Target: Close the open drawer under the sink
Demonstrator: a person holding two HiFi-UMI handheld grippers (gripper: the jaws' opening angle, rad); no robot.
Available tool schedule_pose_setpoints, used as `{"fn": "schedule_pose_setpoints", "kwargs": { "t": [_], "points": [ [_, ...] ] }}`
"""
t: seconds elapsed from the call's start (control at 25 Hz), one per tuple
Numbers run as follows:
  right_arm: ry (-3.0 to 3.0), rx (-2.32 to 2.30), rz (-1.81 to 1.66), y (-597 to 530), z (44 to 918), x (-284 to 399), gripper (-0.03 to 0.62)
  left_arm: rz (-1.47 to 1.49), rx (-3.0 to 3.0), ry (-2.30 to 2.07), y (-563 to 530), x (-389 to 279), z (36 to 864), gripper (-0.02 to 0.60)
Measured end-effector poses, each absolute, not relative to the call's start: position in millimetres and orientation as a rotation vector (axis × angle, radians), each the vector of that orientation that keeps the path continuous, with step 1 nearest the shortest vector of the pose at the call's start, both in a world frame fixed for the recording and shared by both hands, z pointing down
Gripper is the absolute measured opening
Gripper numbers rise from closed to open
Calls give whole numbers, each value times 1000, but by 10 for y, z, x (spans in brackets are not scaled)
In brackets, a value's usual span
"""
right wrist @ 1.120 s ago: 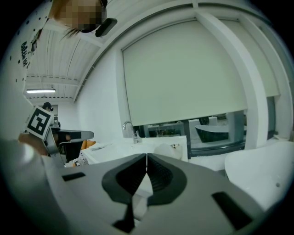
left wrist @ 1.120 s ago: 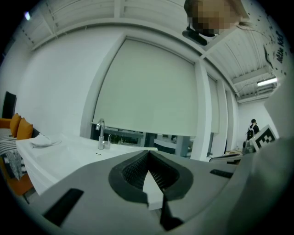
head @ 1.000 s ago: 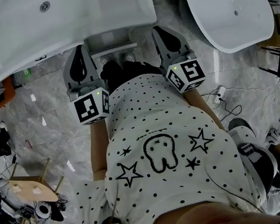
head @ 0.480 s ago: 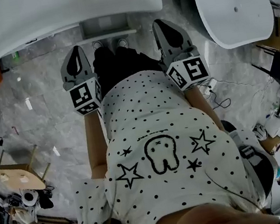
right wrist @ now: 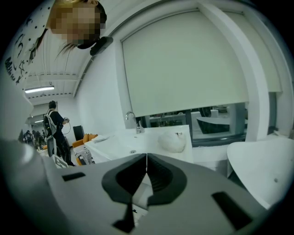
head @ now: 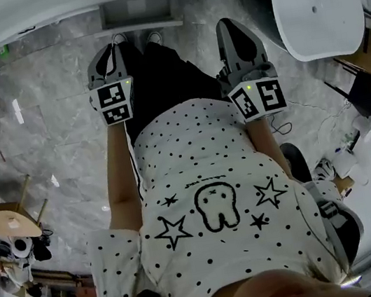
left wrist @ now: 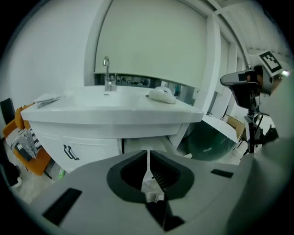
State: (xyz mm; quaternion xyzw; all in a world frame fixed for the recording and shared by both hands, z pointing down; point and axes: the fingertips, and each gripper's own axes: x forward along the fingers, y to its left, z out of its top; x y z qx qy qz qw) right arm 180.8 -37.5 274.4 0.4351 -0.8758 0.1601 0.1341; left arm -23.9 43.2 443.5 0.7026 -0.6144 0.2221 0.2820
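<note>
The open drawer (head: pixel 136 10) juts out from under the sink (head: pixel 41 13) at the top middle of the head view, with the person's shoes (head: pixel 152 38) just in front of it. The left gripper (head: pixel 111 54) and right gripper (head: pixel 234 29) hang on either side of the dark trousers (head: pixel 159 78), clear of the drawer. Both have their jaws together with nothing between them. A white tub (head: pixel 312 1) stands at upper right, a wooden stool (head: pixel 8 211) at left, on the marble floor (head: pixel 55 132)
</note>
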Motion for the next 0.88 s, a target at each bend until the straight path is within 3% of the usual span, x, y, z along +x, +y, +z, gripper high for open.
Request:
{"fn": "schedule_pose_setpoints", "kwargs": {
  "t": [0.16, 0.44, 0.88],
  "points": [
    [-2522, 1279, 490, -360, 2787, 1864, 15, 590, 1843, -1544, 477, -60, 4755, 46],
    [-2485, 1272, 557, -219, 2909, 1859, 15, 669, 1821, -1505, 469, 210, 5226, 51],
    [-2368, 1291, 547, 75, 3542, 1381, 15, 676, 1795, -1369, 483, 324, 6444, 98]
  ]
}}
